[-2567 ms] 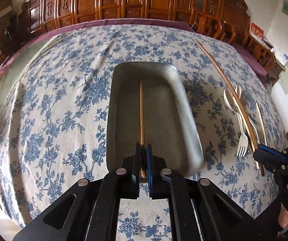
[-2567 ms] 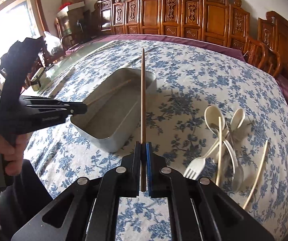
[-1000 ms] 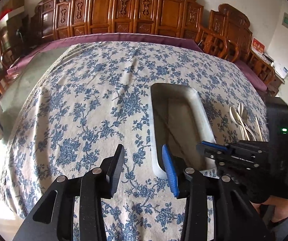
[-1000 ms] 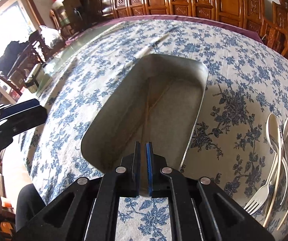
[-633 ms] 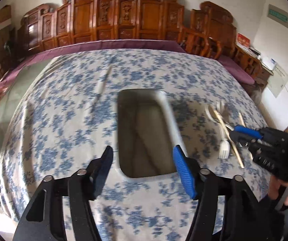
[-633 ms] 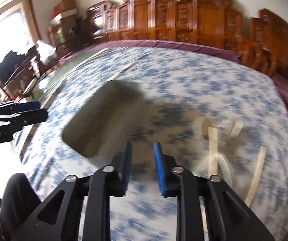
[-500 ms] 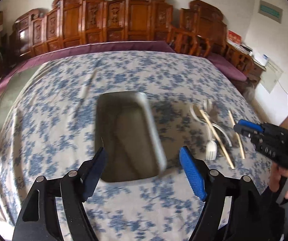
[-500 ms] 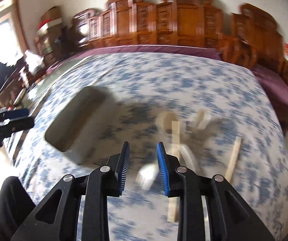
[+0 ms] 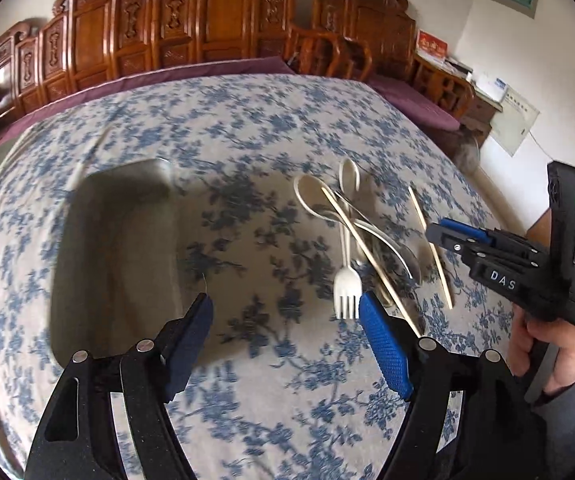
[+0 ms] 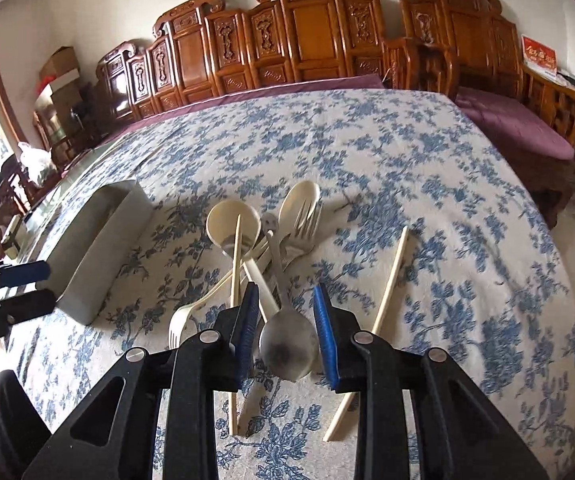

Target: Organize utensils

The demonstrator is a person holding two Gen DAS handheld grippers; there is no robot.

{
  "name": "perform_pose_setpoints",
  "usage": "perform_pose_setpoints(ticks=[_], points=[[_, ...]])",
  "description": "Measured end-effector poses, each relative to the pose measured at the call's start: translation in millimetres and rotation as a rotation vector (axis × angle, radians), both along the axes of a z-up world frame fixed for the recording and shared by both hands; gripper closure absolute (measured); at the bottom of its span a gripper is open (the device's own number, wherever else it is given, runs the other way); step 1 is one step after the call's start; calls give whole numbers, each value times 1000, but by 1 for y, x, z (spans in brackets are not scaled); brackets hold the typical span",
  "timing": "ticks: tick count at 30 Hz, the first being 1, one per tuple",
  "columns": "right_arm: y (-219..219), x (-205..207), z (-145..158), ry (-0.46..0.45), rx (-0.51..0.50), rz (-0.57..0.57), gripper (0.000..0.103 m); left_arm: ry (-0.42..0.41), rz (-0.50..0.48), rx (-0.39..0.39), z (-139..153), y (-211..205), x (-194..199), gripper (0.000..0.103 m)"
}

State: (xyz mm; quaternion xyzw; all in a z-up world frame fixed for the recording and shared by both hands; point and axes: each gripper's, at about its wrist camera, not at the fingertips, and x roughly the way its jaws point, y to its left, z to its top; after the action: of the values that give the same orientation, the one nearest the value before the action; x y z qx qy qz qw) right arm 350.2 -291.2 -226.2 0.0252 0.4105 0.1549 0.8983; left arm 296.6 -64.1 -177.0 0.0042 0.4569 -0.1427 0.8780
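Both grippers are now hanging over the blue-flowered tablecloth [image 10: 367, 148] with nothing in them. Earlier each one was pinching a brown chopstick over the metal tray [image 9: 115, 248]; the tray's inside is now too blurred to make out.

The left gripper [image 9: 285, 312] has swung away from the tray, which a second ago was lying straight ahead of it and is now sitting at about nine o'clock of its fingers. Its jaws are standing wide apart, wider than a second ago, with only cloth between them. The tines of the white fork [image 9: 346, 288] are lying just beside its blue right pad [image 9: 383, 348].

The right gripper [image 10: 285, 320] has also left the tray, which is now lying at its ten o'clock. Its jaws, pressed together a second ago, are now standing partly apart. The bowl of a metal spoon [image 10: 287, 346] is showing between the pads, touching neither.

The pile of utensils is lying at twelve o'clock of the right gripper: two cream spoons [image 10: 233, 226], a metal fork [image 10: 305, 220] and a pale chopstick [image 10: 236, 264] crossing them. A second pale chopstick [image 10: 387, 288] is lying apart at about two o'clock. A person's hand [image 9: 543, 344] is gripping the right gripper's handle.
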Motion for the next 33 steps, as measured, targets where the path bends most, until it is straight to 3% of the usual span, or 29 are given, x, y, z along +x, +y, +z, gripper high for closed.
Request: perform_pose_setpoints(ticks=[7, 18, 20, 22, 24, 33], points=[[2, 0, -10, 14, -33, 7, 72, 50, -45, 27, -31, -33, 15, 31], [-5, 5, -10, 15, -15, -23, 72, 79, -87, 121, -60, -78, 39, 48], [-5, 5, -9, 13, -10, -22, 72, 72, -84, 155, -63, -84, 41, 55], [-5, 5, -9, 13, -10, -24, 72, 72, -76, 177, -66, -85, 42, 63], [-5, 6, -9, 15, -9, -26, 72, 76, -62, 185, -67, -82, 42, 82], [12, 2, -11, 15, -22, 23, 72, 45, 6, 122, -48, -49, 26, 83]])
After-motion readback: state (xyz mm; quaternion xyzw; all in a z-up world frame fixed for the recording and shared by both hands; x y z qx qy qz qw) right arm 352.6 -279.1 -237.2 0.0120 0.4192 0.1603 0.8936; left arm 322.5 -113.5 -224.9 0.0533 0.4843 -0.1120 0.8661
